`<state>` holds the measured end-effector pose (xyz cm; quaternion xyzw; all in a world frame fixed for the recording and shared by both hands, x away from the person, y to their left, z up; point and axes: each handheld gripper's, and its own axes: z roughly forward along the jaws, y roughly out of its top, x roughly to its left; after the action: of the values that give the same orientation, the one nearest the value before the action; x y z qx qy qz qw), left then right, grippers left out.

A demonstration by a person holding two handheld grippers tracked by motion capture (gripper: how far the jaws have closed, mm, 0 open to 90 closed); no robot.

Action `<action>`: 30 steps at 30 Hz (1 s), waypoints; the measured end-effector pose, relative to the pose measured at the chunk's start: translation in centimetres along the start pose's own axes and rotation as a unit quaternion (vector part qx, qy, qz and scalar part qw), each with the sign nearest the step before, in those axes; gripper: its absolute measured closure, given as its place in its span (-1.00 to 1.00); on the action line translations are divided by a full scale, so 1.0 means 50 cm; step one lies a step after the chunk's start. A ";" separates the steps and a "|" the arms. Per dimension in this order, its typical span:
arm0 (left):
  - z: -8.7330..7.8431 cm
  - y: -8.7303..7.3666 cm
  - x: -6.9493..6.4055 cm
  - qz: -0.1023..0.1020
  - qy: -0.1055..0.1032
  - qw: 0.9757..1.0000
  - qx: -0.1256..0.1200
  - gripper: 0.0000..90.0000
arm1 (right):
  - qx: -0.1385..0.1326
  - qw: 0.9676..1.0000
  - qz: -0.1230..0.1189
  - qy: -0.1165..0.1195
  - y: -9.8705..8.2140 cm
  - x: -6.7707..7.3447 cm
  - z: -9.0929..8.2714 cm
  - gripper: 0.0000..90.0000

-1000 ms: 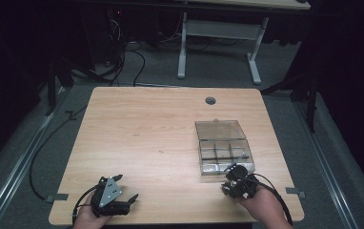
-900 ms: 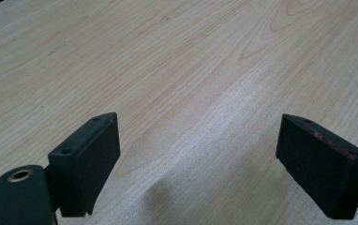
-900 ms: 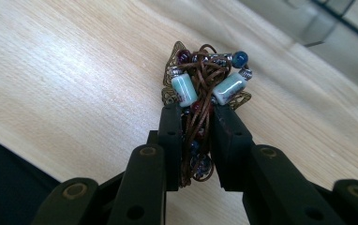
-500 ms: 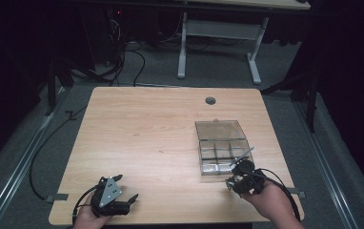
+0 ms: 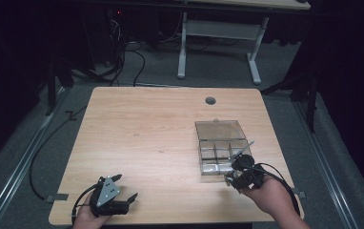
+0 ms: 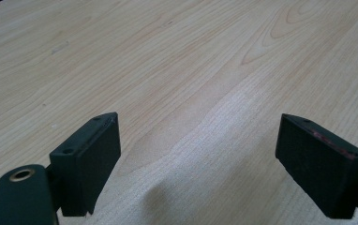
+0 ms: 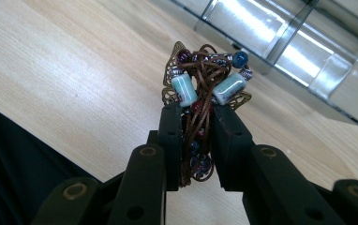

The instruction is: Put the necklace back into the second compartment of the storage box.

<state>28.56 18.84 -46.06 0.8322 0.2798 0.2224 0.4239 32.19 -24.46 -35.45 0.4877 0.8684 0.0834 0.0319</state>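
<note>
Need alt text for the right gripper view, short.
The right gripper pinches a bunched beaded cord bracelet, brown cord with pale blue and dark beads, above a wooden table. A clear plastic compartment box sits just beyond it.

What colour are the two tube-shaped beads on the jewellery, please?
Pale turquoise tube beads, on brown cord; the right gripper view shows them best.

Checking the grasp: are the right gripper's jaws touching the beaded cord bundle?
Touching. In the right gripper view, the right gripper pinches the beaded cord bundle between both jaws.
</note>
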 end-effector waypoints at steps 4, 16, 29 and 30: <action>-0.001 0.000 0.001 -0.003 -0.001 1.000 -0.003 -0.67 | -0.004 1.000 0.009 0.011 0.010 -0.009 -0.003 0.68; 0.000 0.000 0.002 -0.004 -0.006 1.000 -0.002 -0.67 | -0.014 1.000 0.009 0.014 0.054 -0.026 0.001 0.68; 0.000 0.000 0.001 0.001 -0.010 1.000 -0.001 -0.67 | -0.023 1.000 0.021 0.002 0.104 -0.063 0.005 0.68; 0.000 0.000 0.001 0.002 -0.011 1.000 0.000 -0.67 | -0.025 0.999 0.024 0.005 0.110 -0.069 0.006 0.68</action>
<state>28.62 18.88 -46.04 0.8351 0.2732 0.2146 0.4264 38.68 -24.57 -34.88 0.5067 0.8545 0.1080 0.0377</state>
